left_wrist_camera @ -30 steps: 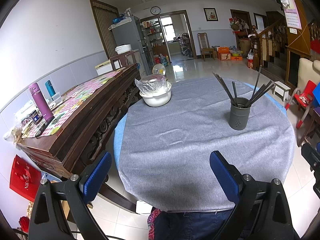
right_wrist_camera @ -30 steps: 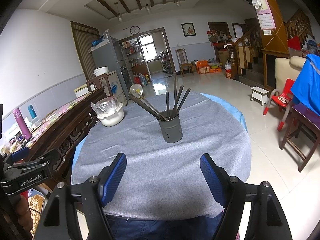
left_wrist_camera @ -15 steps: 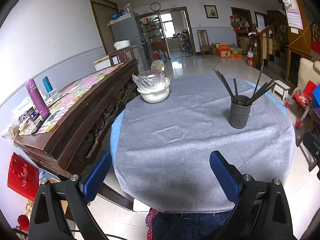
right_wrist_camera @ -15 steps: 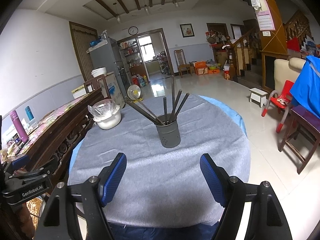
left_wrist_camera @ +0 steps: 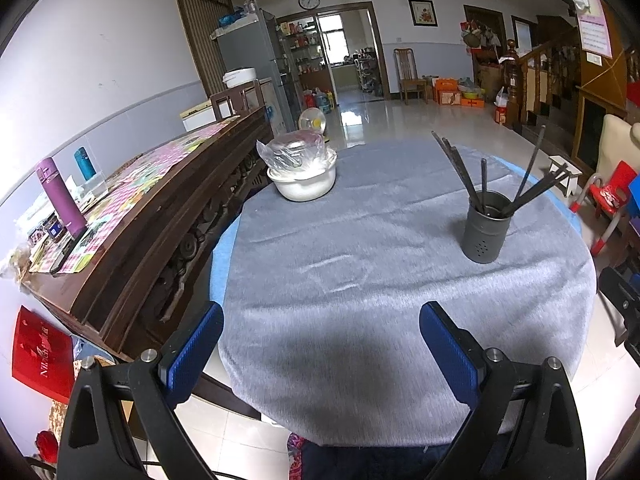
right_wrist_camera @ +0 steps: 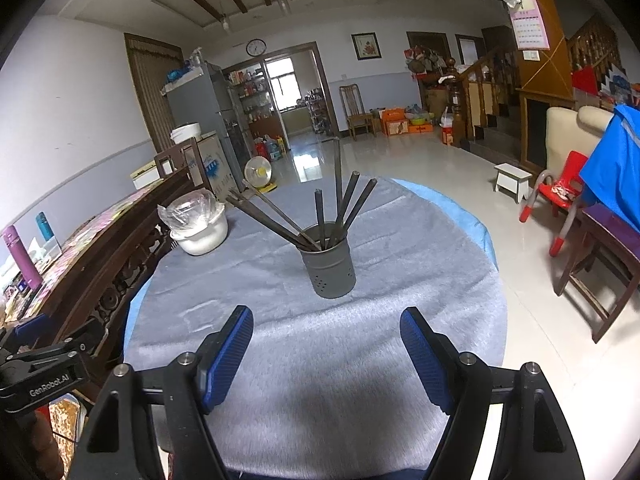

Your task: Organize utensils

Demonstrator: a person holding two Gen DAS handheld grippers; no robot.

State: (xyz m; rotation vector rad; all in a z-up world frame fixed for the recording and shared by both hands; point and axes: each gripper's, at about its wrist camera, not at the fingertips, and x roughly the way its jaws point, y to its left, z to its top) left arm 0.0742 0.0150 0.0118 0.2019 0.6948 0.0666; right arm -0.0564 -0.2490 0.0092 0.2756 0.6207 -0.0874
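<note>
Both the left gripper (left_wrist_camera: 320, 344) and the right gripper (right_wrist_camera: 326, 344) hover over the near edge of the round, grey-clothed bench (right_wrist_camera: 280, 360), fingers spread wide and holding nothing. The dark chopsticks (right_wrist_camera: 336, 200) stand fanned out in a grey perforated holder (right_wrist_camera: 330, 270) toward the bench's middle-right, well apart from both grippers. A white bowl (left_wrist_camera: 304, 186) covered with clear plastic sits at the far left.

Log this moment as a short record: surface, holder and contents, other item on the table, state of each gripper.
surface: round table with grey cloth
holder: dark grey perforated cup, upright, near the table's middle
contents: dark chopsticks, fanned out, tips in the cup
other item: white bowl with a plastic-wrapped top, at the table's left edge
left gripper: open, empty, at the near edge
right gripper: open, empty, facing the cup
</note>
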